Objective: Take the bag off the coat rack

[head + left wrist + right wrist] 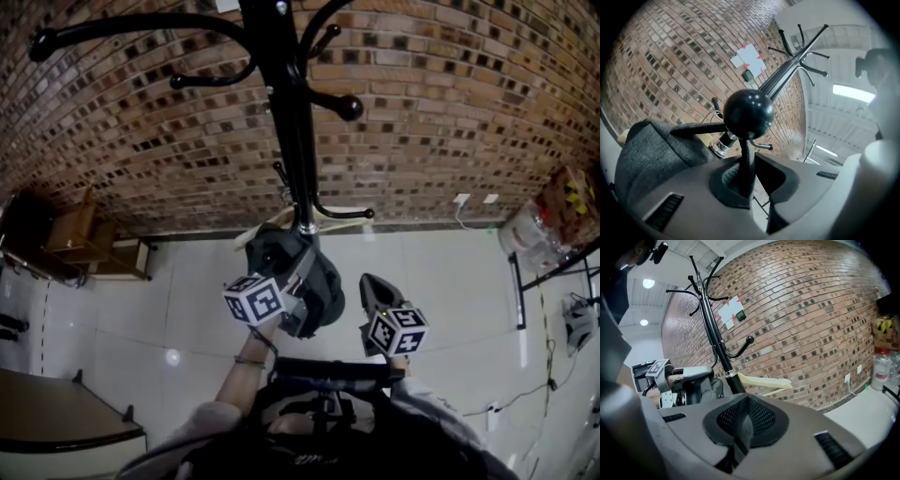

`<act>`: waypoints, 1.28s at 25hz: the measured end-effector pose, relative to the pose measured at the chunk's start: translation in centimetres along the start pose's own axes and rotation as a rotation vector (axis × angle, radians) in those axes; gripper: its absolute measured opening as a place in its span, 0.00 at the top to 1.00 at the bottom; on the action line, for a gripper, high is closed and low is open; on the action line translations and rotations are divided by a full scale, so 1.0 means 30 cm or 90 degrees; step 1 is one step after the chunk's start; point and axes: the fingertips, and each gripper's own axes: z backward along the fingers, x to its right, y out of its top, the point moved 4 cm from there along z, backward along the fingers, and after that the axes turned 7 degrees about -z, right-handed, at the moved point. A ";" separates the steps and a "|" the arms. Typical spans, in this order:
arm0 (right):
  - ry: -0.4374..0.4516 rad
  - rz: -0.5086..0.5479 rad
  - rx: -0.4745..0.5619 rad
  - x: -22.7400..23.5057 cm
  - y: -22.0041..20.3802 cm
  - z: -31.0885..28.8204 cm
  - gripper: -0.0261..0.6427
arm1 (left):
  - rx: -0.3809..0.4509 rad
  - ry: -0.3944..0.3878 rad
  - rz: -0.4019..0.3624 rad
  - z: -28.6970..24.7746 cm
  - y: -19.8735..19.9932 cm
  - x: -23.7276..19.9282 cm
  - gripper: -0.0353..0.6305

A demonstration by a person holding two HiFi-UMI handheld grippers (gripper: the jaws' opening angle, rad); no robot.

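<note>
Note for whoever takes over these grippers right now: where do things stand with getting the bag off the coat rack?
Left gripper: shut on the bag's dark strap, just under the ball-tipped hook.
Right gripper: shut, empty, apart from the bag.
Bag: hanging low on the coat rack, close to the pole.
Done: strap gripped.
Left: lift the strap over the ball tip, then bring the bag away. The right gripper could probably steady it.
</note>
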 end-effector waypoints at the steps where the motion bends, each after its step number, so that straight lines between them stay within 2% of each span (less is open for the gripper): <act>1: -0.004 -0.001 0.005 -0.001 0.009 -0.001 0.98 | 0.004 0.000 0.015 0.003 0.008 0.004 0.88; 5: -0.011 -0.003 0.015 -0.002 0.018 -0.003 0.98 | 0.019 0.002 0.023 0.021 0.044 0.021 0.88; 13: -0.031 0.005 0.026 -0.015 0.029 0.010 0.98 | 0.052 -0.043 0.077 0.090 0.107 0.091 0.89; 18: -0.039 0.005 0.035 -0.020 0.036 0.024 0.98 | 0.059 -0.076 0.053 0.117 0.144 0.148 0.89; 24: -0.043 0.002 0.037 -0.047 0.010 0.033 0.98 | 0.049 -0.079 0.047 0.188 0.135 0.158 0.89; 32: -0.039 -0.002 0.040 -0.107 -0.036 0.029 0.98 | 0.036 -0.010 0.054 0.333 0.116 0.090 0.89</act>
